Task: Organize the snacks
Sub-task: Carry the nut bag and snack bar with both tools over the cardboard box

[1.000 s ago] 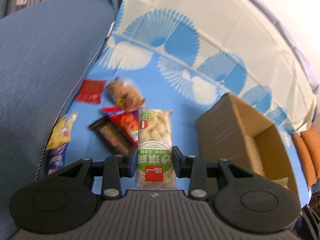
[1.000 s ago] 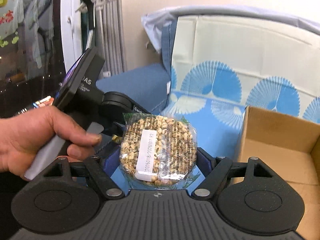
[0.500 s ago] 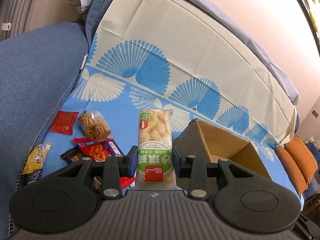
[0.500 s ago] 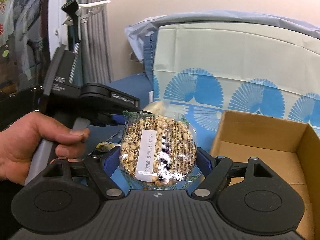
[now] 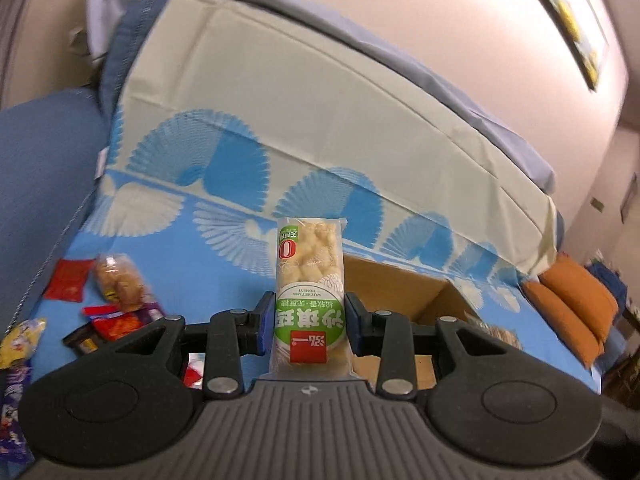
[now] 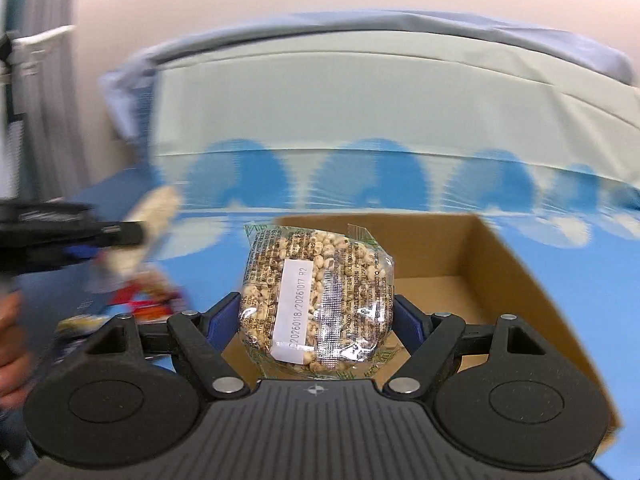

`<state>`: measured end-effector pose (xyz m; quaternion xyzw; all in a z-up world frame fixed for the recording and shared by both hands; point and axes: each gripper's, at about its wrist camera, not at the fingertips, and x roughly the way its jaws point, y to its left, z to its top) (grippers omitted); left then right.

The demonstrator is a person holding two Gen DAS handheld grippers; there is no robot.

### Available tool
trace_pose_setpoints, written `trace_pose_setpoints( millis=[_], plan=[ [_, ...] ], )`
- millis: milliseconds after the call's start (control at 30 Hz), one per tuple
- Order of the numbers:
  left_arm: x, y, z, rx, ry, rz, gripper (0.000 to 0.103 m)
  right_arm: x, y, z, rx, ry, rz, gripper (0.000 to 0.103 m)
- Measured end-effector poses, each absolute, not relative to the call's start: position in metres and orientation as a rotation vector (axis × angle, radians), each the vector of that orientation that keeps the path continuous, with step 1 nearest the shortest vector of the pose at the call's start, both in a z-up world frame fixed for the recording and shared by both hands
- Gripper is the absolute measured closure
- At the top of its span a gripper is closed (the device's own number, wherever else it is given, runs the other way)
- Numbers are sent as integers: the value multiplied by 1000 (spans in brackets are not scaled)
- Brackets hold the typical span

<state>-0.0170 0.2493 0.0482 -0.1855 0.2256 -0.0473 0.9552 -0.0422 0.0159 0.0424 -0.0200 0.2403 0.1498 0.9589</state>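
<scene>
My left gripper (image 5: 309, 326) is shut on a tall green-and-white snack pack (image 5: 310, 280), held upright in front of the open cardboard box (image 5: 404, 288). My right gripper (image 6: 318, 320) is shut on a clear bag of puffed grains (image 6: 316, 296) with a white date label, held over the near left part of the box (image 6: 472, 280), whose inside looks bare. In the right wrist view the left gripper (image 6: 68, 236) shows blurred at the left edge with its pack (image 6: 148, 228). Loose snack packets (image 5: 116, 304) lie on the blue cloth to the left.
A blue-and-cream fan-patterned cloth (image 5: 224, 184) covers the sofa seat and back. A blue armrest (image 5: 44, 160) rises at the left and orange cushions (image 5: 572, 304) lie at the right. A hand (image 6: 12, 344) shows at the left edge of the right wrist view.
Both grippers swung toward the box with their packs still held. The box now sits right behind the left pack and under the right bag; the left view tilted up, showing more sofa back.
</scene>
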Motion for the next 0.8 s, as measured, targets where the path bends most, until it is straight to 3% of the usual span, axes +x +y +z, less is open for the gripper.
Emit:
trace_pose_setpoints(
  millis=[433,800],
  plan=[
    [-14,154,42,-152,445,-332,64,-18,-41,30,33,499,20,23],
    [-11,129,34,-116,428,-402,64,-21,-46,31,20,486,6,23]
  ],
)
